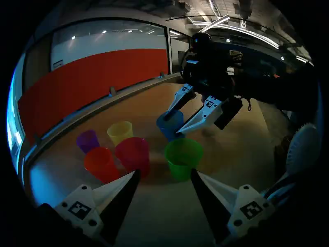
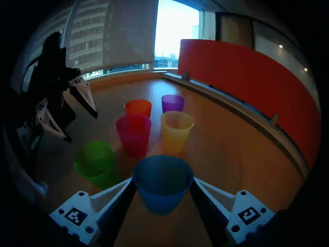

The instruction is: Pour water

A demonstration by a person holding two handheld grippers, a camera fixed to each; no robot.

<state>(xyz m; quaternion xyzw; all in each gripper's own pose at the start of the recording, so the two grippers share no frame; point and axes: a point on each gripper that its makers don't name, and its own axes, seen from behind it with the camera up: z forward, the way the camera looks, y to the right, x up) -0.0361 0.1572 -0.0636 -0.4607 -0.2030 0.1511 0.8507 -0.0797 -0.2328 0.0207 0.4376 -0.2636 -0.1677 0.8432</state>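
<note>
Overall: both my views are dim, with heavy, saturated colours.
Daylight: the window [image 2: 177, 29] is blown out white and puts a sheen on the table [image 2: 230, 136].
Ceiling: strip lights [image 1: 218, 22] glare.
Shadows: a soft, dark pool lies beside the green cup [image 1: 183, 156]. The sleeve [image 1: 267, 86] is near-black.
Edges: the fisheye bends the red wall [image 1: 94, 78], and the left rim has a blue cast.
Focus: the blue cup [image 2: 163, 185] is crisp.

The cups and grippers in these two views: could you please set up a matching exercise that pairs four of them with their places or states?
Things:
1. blue cup
2. green cup
3. purple cup
4. left gripper

Places or states:
a. open, holding nothing
b. beside the yellow cup, away from both grippers
c. gripped by the right gripper
d. just ahead of the left gripper, beside the red cup

Pairs: 1-c, 2-d, 3-b, 4-a
</note>
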